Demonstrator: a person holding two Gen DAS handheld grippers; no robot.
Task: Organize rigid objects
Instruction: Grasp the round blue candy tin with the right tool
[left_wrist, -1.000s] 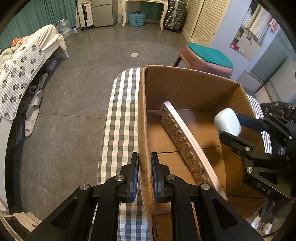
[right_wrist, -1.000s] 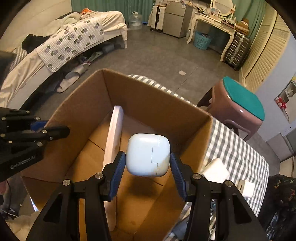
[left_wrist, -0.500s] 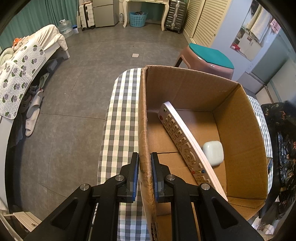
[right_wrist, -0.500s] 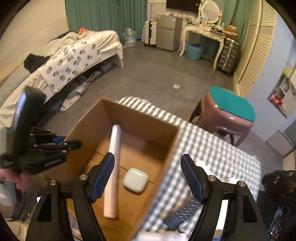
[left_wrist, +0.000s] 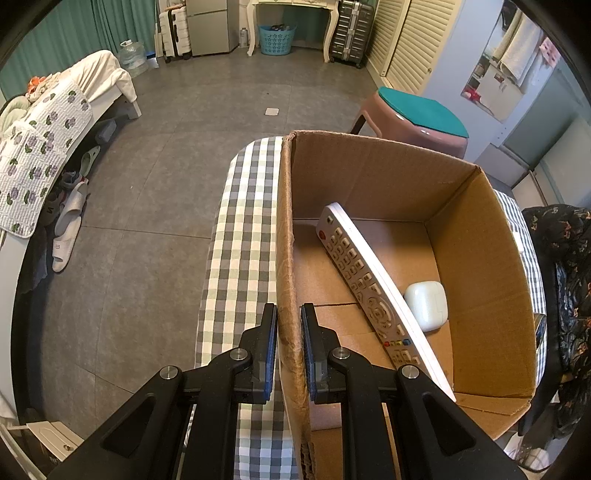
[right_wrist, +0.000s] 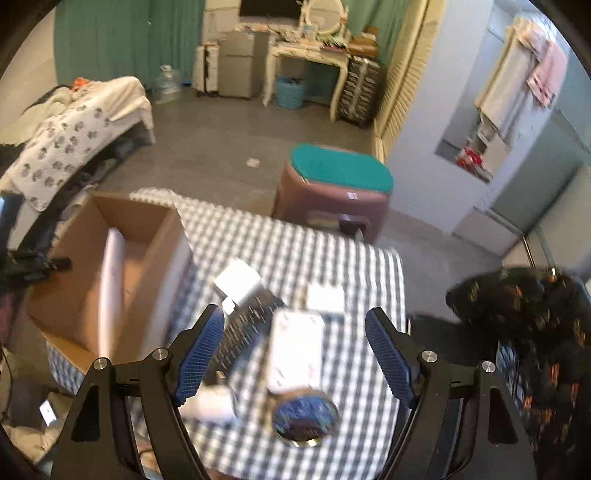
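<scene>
We hover our right gripper (right_wrist: 293, 363), jaws spread wide and empty, above the checked tabletop (right_wrist: 364, 280), where the loose items wait. A white rectangular case (right_wrist: 295, 352) lies directly between and just ahead of the jaws, its long axis running away from us, in line with the fingers; motion blur keeps us from naming it more closely. A dark flat device (right_wrist: 245, 325) lies just left of it, a round tin (right_wrist: 306, 419) nearer us, a white adapter (right_wrist: 238, 282) farther ahead to the left. This is the nearer hand by our reckoning. Our left gripper (left_wrist: 288, 349) clamps the near wall of the cardboard box (left_wrist: 480, 266), one jaw inside, one outside. To the right of those jaws, inside the box, a white remote (left_wrist: 364, 280) leans diagonally, with a white earbud case (left_wrist: 426, 304) on the floor beside it.
</scene>
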